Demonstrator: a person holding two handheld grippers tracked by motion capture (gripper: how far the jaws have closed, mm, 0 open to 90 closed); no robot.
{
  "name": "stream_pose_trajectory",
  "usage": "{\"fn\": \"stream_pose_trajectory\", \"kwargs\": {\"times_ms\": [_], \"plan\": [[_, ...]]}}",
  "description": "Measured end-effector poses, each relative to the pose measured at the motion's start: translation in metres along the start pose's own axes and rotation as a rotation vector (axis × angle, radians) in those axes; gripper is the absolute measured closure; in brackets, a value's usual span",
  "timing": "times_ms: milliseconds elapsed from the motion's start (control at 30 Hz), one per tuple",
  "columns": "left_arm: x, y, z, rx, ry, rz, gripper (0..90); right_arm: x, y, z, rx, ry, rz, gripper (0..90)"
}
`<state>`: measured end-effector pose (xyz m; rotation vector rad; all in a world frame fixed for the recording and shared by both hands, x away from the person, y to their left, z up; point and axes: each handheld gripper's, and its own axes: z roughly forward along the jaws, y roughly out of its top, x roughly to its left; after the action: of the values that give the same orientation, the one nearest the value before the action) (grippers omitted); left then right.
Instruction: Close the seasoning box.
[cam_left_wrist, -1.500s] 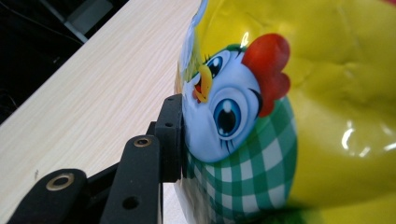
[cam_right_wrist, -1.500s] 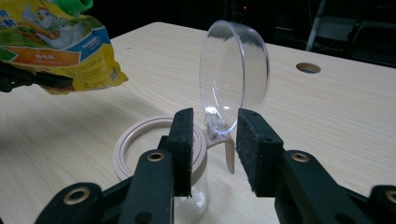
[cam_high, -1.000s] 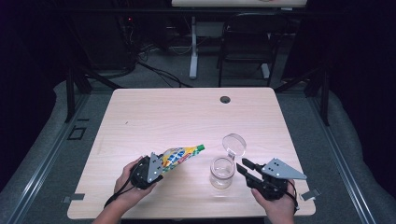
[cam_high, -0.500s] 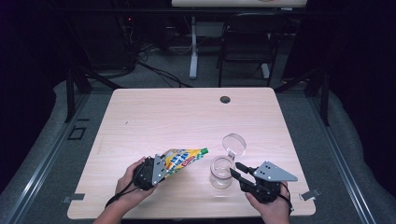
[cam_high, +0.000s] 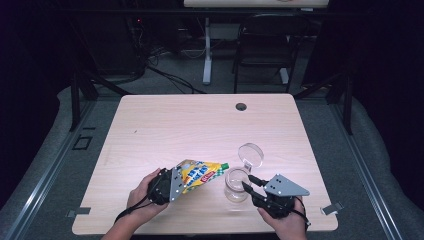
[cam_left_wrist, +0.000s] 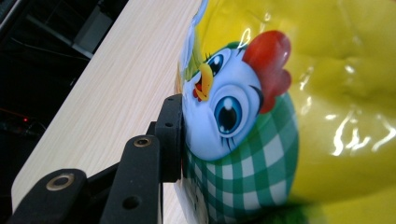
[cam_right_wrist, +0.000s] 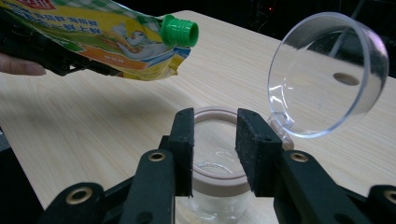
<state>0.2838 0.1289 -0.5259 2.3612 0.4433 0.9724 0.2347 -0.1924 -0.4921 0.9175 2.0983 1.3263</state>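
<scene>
- Yellow foil pouch with cartoon chicken print and green screw cap (cam_high: 199, 173): held above the light wooden table (cam_high: 190, 125), near the front edge, tilted w/ capped end pointing toward the jar. Cap is on.
- Left gripper (cam_high: 167, 184): clamped on the pouch's wide bottom end; in the left gripper view one black jaw presses against the printed chicken face (cam_left_wrist: 224, 112), pouch right up against the lens.
- Clear glass jar w/ beige rim (cam_high: 237, 184): stands upright on the table just right of the pouch's cap end, mouth uncovered.
- Clear round hinged lid (cam_high: 250, 154): flipped up and back on the jar's far side, attached at the rim.
- Right gripper (cam_high: 248, 183): jaws part-open, one either side of the jar's near rim; right gripper view shows a gap between the pads w/ the rim (cam_right_wrist: 217, 144) behind it, contact can't be confirmed.
- Small dark round grommet hole (cam_high: 241, 106): far side of the table, well apart from the rest.
</scene>
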Motion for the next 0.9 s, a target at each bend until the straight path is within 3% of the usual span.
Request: {"fn": "stream_pose_trajectory", "kwargs": {"times_ms": [267, 667, 900], "plan": [[-0.007, 0.007, 0.005, 0.000, 0.021, 0.043, 62.9, 0.004, 0.000, 0.005, 0.003, -0.011, -0.028, 65.3], [-0.018, 0.012, 0.010, 0.023, 0.056, 0.114, 62.9, 0.012, 0.000, 0.016, 0.018, -0.048, -0.113, 61.2], [-0.018, 0.012, 0.010, 0.034, 0.056, 0.134, 63.0, 0.016, 0.001, 0.022, 0.031, -0.071, -0.174, 60.1]]}}
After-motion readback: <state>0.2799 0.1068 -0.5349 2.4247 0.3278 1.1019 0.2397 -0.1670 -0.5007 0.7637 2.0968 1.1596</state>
